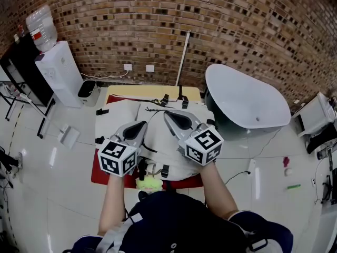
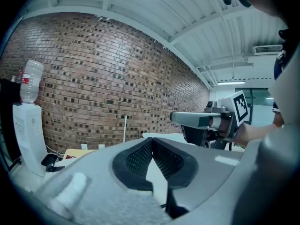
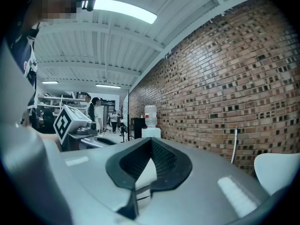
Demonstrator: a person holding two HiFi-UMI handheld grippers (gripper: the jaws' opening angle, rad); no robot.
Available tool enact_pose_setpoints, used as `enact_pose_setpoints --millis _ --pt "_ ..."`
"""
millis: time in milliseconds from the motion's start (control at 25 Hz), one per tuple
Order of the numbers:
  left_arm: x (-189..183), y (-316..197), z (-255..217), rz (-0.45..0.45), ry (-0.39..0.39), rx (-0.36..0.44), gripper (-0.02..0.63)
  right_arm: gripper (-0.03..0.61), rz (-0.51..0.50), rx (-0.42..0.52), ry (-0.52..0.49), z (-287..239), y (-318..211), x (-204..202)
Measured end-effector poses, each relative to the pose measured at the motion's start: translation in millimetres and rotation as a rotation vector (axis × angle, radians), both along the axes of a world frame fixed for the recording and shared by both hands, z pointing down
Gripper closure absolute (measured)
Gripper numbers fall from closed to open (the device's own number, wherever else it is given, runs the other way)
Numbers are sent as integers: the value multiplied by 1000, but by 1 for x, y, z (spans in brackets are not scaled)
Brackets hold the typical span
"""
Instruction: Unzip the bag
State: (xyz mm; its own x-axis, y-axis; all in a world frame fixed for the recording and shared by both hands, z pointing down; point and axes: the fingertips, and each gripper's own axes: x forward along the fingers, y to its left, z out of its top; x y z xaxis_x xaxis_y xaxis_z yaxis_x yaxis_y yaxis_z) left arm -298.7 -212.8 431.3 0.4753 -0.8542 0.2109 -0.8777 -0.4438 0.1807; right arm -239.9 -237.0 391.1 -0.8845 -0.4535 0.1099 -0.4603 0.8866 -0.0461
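A white bag (image 1: 158, 144) with black straps and buckles lies flat on a red mat (image 1: 105, 175) in front of me in the head view. A yellow-green fuzzy thing (image 1: 149, 183) sits at the bag's near edge. Both grippers hover above the bag and hold nothing. My left gripper (image 1: 138, 127) (image 2: 152, 140) is shut, its tips meeting, and it points toward the brick wall. My right gripper (image 1: 174, 115) (image 3: 151, 140) is shut too and empty. Each gripper shows in the other's view, the right gripper (image 2: 206, 121) and the left gripper (image 3: 75, 125). No zipper pull is visible.
A water dispenser (image 1: 60, 73) stands at the back left. A big white curved chair shell (image 1: 242, 99) stands to the right of the mat. A thin white rod (image 1: 182, 57) leans on the brick wall behind a small wooden table (image 1: 152, 92). People (image 3: 93, 111) stand far off.
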Motion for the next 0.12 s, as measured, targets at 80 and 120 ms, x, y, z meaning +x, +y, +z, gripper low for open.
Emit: enact_pose_setpoints --millis 80,120 --pt "-1 0 0 1 1 -2 612 575 -1 2 1 -1 0 -1" --pt "-1 1 1 1 1 -3 612 575 -2 3 2 -1 0 -2"
